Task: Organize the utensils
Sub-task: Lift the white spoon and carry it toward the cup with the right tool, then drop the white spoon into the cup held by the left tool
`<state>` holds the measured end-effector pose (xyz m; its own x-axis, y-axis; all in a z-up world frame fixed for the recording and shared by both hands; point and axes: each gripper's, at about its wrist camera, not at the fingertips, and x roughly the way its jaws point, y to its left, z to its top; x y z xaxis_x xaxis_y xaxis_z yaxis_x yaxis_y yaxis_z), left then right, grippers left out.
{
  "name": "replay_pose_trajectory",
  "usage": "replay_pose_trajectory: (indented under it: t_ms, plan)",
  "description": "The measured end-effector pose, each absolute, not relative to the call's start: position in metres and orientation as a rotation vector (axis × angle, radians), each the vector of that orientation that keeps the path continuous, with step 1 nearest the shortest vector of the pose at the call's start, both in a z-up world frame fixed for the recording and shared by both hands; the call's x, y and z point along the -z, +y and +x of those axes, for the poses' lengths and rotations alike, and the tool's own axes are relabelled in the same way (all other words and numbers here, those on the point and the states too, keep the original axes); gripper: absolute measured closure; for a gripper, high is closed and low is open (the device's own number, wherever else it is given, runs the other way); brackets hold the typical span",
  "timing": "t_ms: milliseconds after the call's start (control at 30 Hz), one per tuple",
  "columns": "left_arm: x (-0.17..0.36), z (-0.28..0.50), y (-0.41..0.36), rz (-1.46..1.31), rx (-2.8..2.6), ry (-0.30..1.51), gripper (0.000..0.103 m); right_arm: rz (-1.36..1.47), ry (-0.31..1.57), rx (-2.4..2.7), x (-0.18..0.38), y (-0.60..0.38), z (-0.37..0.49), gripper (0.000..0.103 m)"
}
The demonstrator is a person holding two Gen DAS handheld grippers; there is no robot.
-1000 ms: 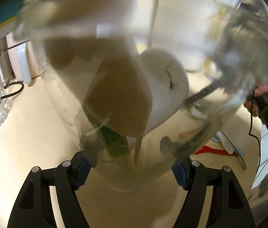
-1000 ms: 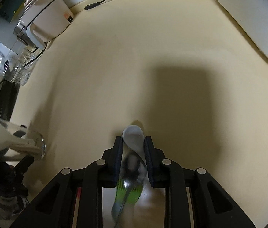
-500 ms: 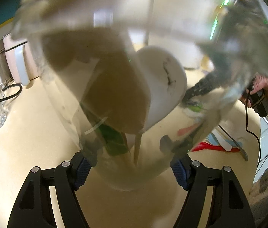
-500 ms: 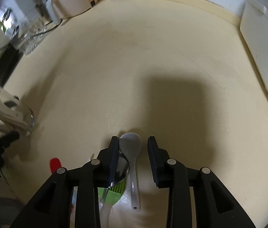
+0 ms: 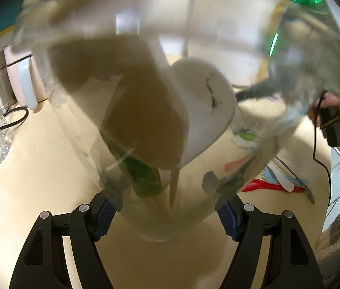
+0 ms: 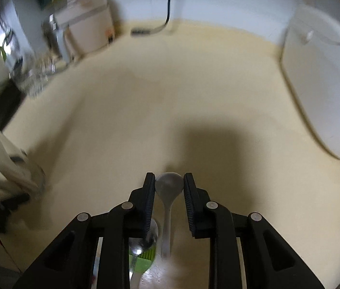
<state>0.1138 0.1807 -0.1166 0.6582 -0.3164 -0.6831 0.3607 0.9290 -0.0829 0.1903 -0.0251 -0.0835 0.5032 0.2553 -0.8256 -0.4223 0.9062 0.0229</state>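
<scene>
The bench is pale cream-yellow. A translucent grey-white spoon sits at lower centre of the right wrist view, with a lime-green utensil below it. In the left wrist view, a clear glass jar holds a white ladle; a red spatula lies lower right.

Clear glossy glass jar; smooth white ceramic-looking spoon inside. Counter matt cream. Translucent plastic spoon, likely. Steel spoon shiny. Tongs' pads ribbed black.
</scene>
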Motion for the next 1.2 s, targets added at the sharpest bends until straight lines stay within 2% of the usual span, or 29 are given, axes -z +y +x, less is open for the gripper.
replay_pose_trajectory:
  t_ms: [400,567,733,1067,1133,1200]
  plan:
    - [0.117,0.114,0.180,0.061,0.384,0.762,0.027,-0.084,0.641,-0.547,-0.046,0.016,0.150,0.079]
    - [0.117,0.113,0.180,0.061,0.384,0.762,0.027,0.045,0.598,-0.776,-0.090,0.044,0.131,0.079]
    - [0.117,0.114,0.180,0.061,0.384,0.762,0.027,0.087,0.665,-0.922,-0.083,0.074,0.118,0.079]
    - [0.118,0.112,0.176,0.066,0.388,0.762,0.027,-0.035,0.829,-0.885,-0.023,0.114,0.116,0.079]
    - [0.117,0.111,0.176,0.066,0.390,0.762,0.027,-0.035,0.835,-0.883,-0.020,0.112,0.116,0.077]
    - [0.116,0.111,0.179,0.064,0.392,0.762,0.027,-0.033,0.831,-0.871,-0.020,0.111,0.115,0.068]
